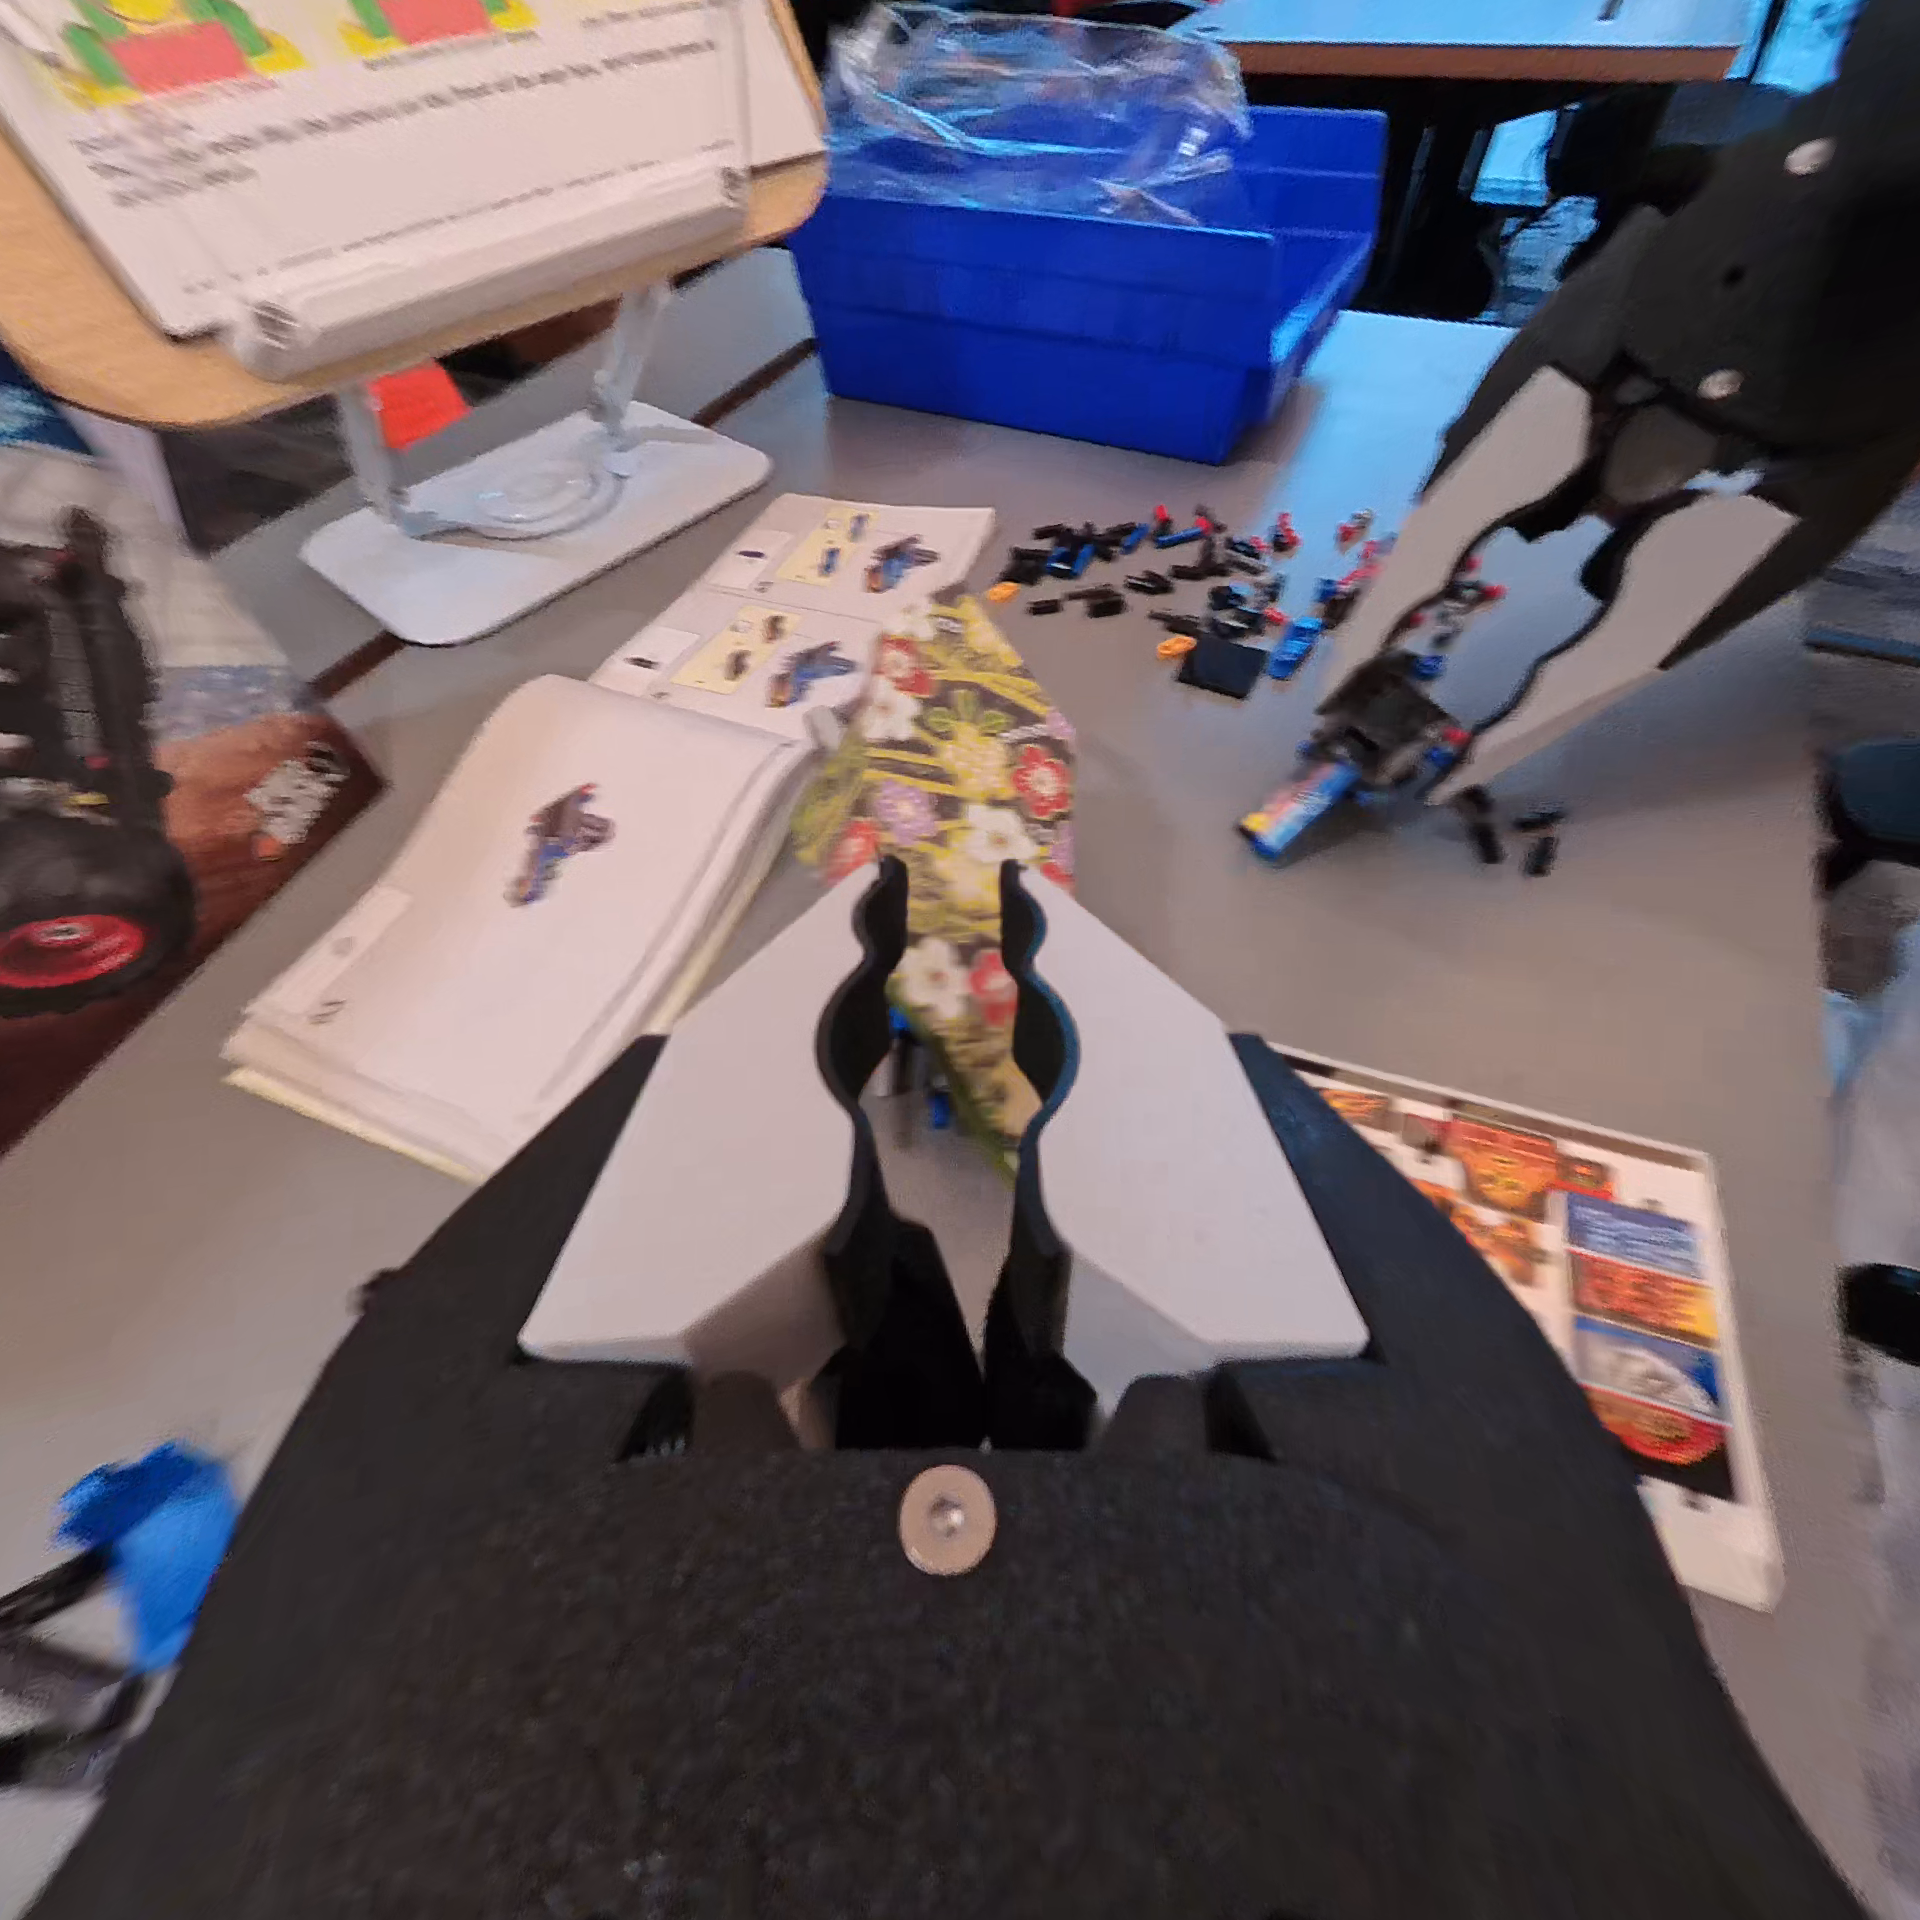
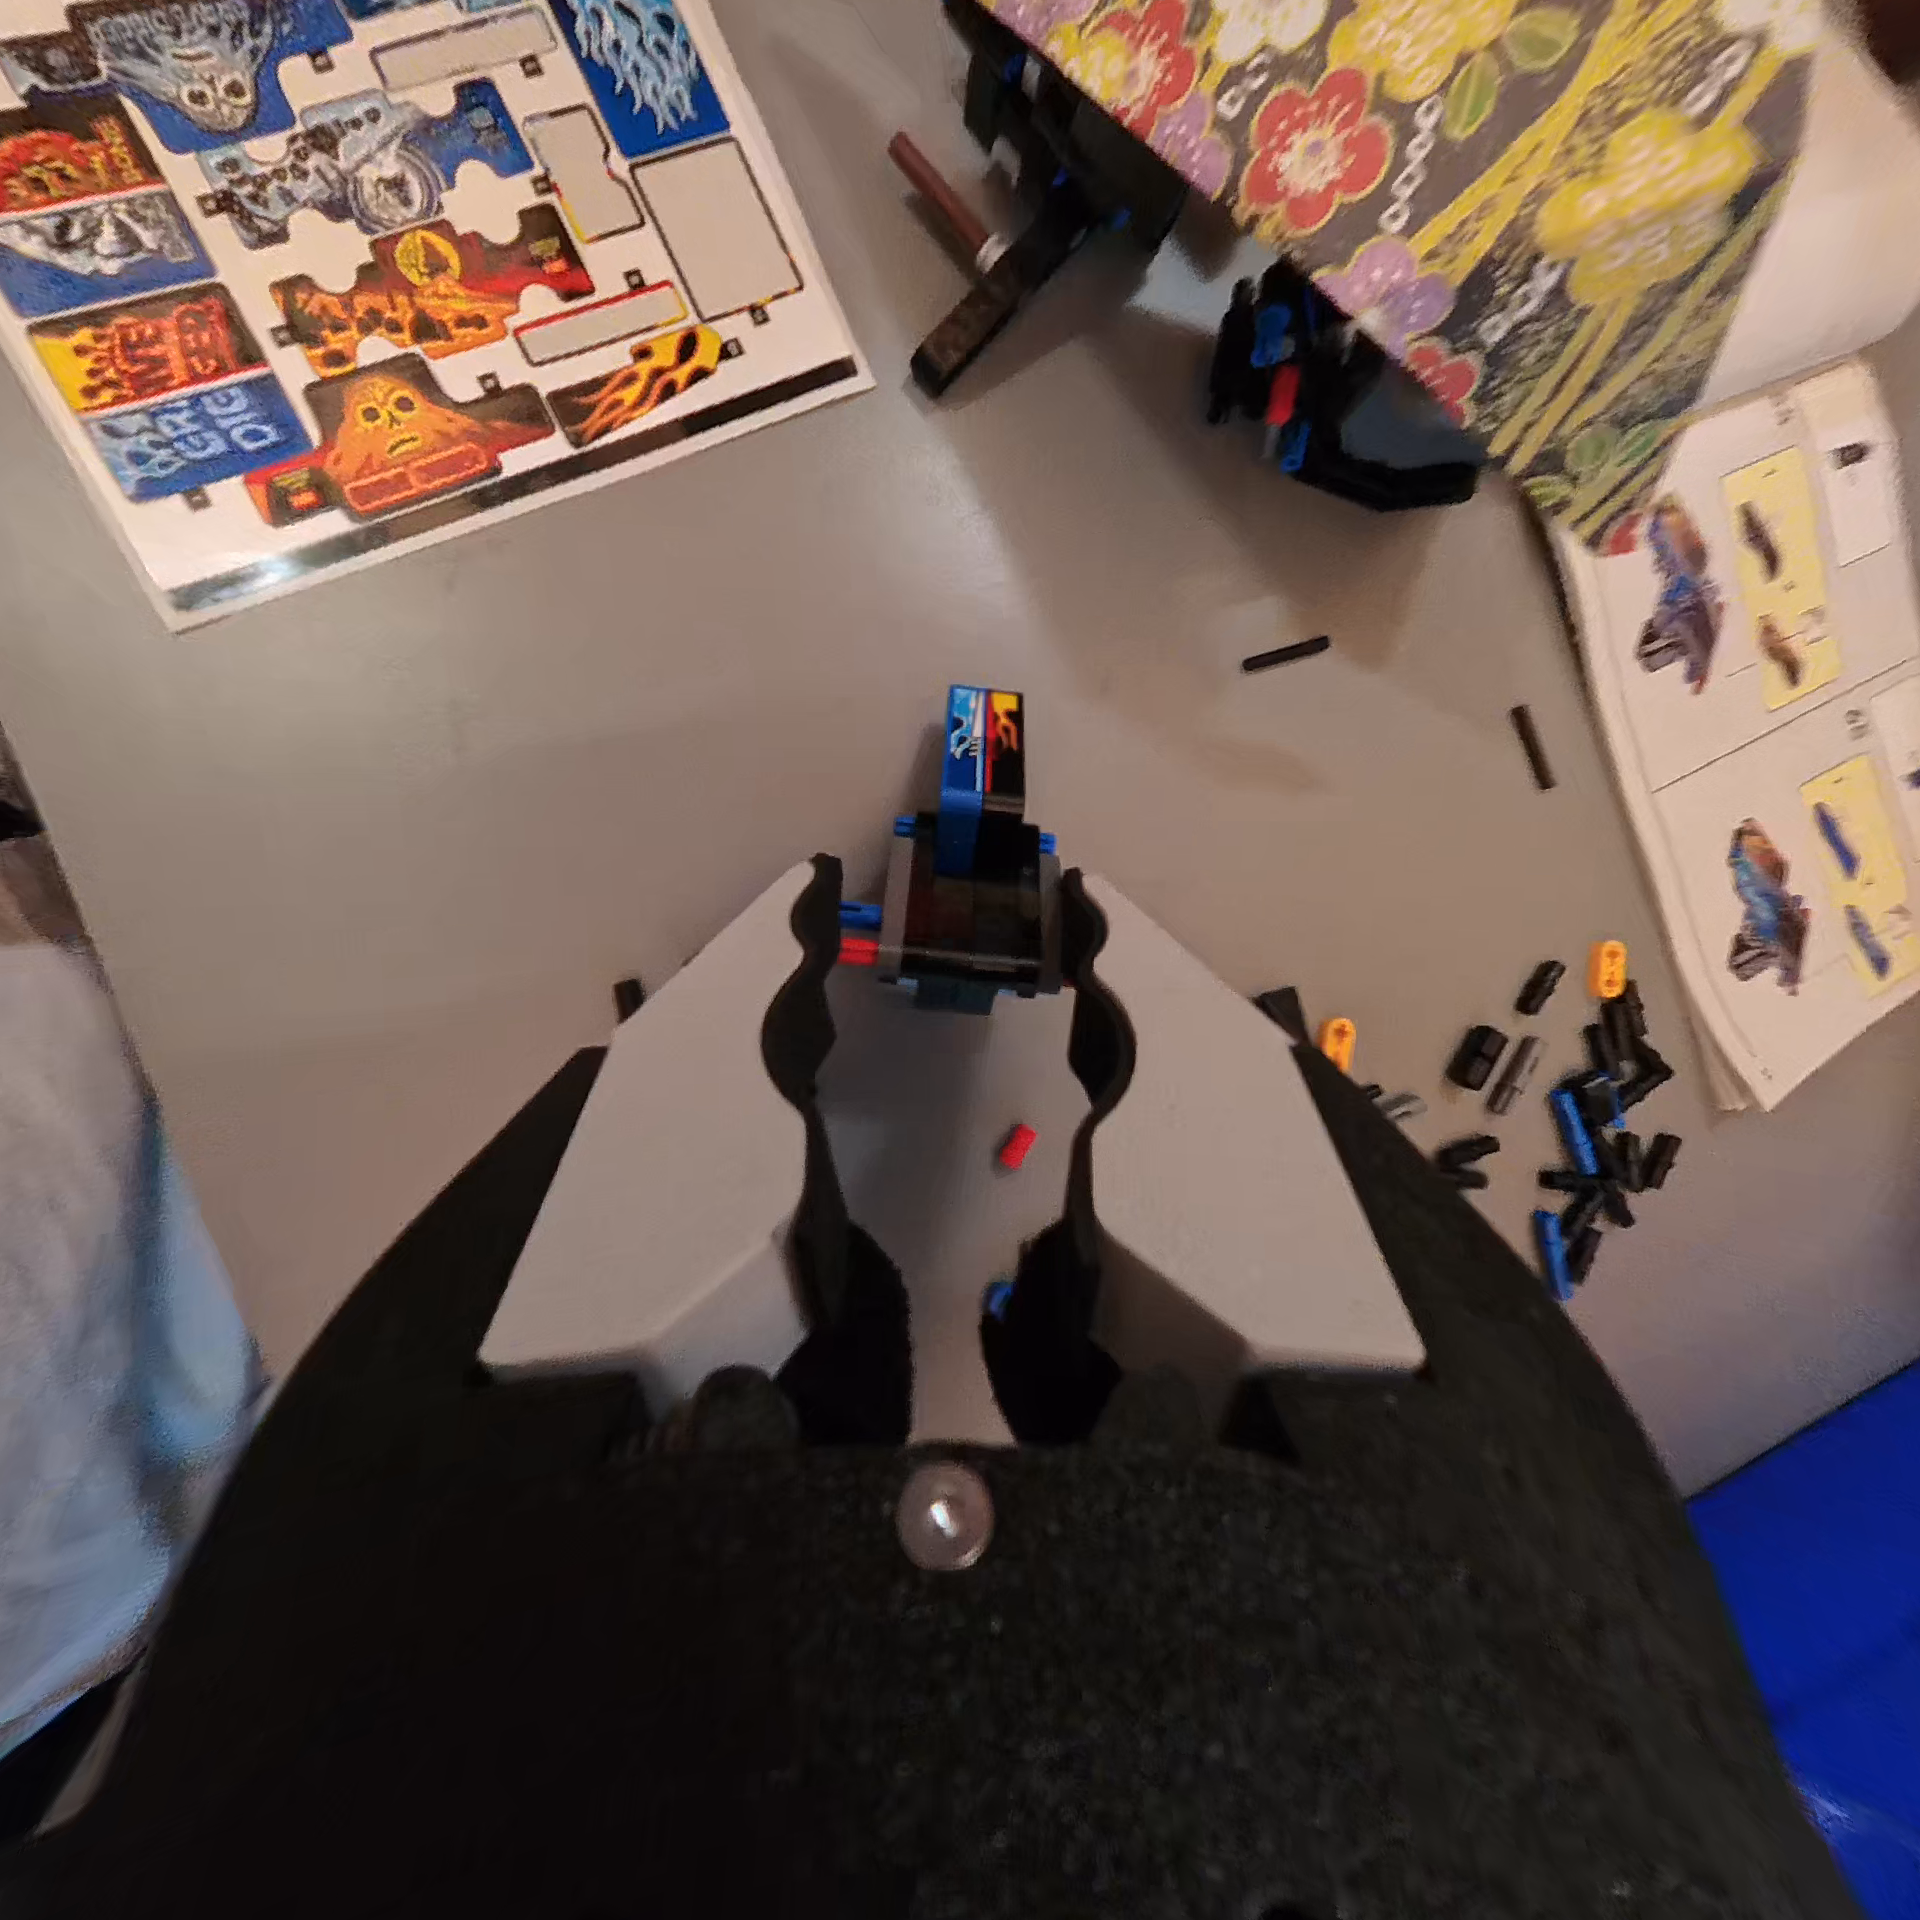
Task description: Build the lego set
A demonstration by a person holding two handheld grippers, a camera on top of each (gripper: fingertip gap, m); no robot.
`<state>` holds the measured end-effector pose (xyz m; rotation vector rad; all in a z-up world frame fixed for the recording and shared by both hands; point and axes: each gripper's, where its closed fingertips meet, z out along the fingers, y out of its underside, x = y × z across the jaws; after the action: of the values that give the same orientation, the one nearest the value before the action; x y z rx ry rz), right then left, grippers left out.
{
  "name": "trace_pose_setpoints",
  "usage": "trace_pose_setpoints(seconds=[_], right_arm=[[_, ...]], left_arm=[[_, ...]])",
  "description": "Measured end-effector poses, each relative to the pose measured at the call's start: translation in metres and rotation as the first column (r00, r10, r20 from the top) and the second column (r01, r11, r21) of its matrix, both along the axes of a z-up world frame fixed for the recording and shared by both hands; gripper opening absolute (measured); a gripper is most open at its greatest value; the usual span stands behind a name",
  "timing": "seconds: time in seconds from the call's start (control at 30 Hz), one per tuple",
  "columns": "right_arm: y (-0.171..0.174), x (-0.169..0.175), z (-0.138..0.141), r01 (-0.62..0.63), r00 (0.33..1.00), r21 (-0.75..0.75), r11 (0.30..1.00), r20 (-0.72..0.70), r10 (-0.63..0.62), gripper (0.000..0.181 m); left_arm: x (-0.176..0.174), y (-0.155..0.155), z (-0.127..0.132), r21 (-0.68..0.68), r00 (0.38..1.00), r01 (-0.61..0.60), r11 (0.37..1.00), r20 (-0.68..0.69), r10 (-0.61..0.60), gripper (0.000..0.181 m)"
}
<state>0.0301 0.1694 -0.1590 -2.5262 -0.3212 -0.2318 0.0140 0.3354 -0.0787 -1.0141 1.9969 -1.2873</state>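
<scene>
**Right claw on the lego build, left claw over the floral sheet**

My right claw [image 2: 951, 920] grips the half-built lego model [image 2: 971, 894], black and blue with a flame-sticker nose pointing away from me, jaws pressed on both its sides. The model sits low over the grey counter [image 2: 623, 727]; bare counter runs ahead and to the left of it, up to the sticker sheet [image 2: 416, 260] edge. A red pin [image 2: 1018, 1146] lies between my right fingers. Loose black and blue parts [image 2: 1590, 1143] are piled just right of the claw, two orange ones at the near edge of the pile. Two black axles [image 2: 1285, 654] lie apart on open counter ahead.

My left claw [image 1: 951, 878] is narrow, jaws a small gap apart, holding nothing I can make out; the tips frame the floral sheet [image 1: 956, 748]. The sheet lies propped over a dark sub-build [image 2: 1309, 405] and overlaps the open manual [image 1: 582, 883]. Blue bin [image 1: 1081, 301] sits at the far counter edge, a tablet stand [image 1: 540, 509] left of it. Free counter lies to the right of the left claw.
</scene>
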Motion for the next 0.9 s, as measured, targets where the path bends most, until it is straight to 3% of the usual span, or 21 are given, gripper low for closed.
trace_pose_setpoints(seconds=[0.03,0.17,0.3,0.4,0.57,0.7,0.9], right_arm=[[0.001,0.001,0.003,-0.007,1.000,0.028,1.000,0.013,0.007,0.041],[0.012,-0.005,0.034,-0.076,0.994,0.246,0.966,0.093,0.054,0.041],[0.018,-0.021,0.082,-0.253,0.939,0.469,0.846,0.328,0.099,0.041],[0.018,-0.030,0.093,-0.374,0.864,0.489,0.788,0.493,0.104,0.042],[0.018,-0.033,0.098,-0.467,0.768,0.476,0.745,0.635,0.076,0.041],[0.018,-0.033,0.092,-0.472,0.763,0.480,0.740,0.643,0.069,0.041],[0.017,-0.033,0.088,-0.451,0.784,0.528,0.720,0.620,0.036,0.041]], left_arm=[[-0.005,-0.015,-0.003,-0.038,0.998,0.049,0.998,-0.035,-0.050,0.017],[-0.028,-0.079,-0.015,-0.278,0.942,0.214,0.936,-0.194,-0.273,0.026],[-0.036,-0.110,-0.011,-0.521,0.855,0.251,0.816,-0.277,-0.440,0.046],[-0.031,-0.114,0.007,-0.669,0.824,0.239,0.704,-0.243,-0.511,0.047],[-0.030,-0.127,0.013,-0.780,0.763,0.223,0.585,-0.234,-0.602,0.036],[-0.030,-0.138,0.018,-0.790,0.761,0.251,0.559,-0.195,-0.618,0.031],[-0.025,-0.146,0.019,-0.789,0.786,0.243,0.564,-0.180,-0.592,0.005]])
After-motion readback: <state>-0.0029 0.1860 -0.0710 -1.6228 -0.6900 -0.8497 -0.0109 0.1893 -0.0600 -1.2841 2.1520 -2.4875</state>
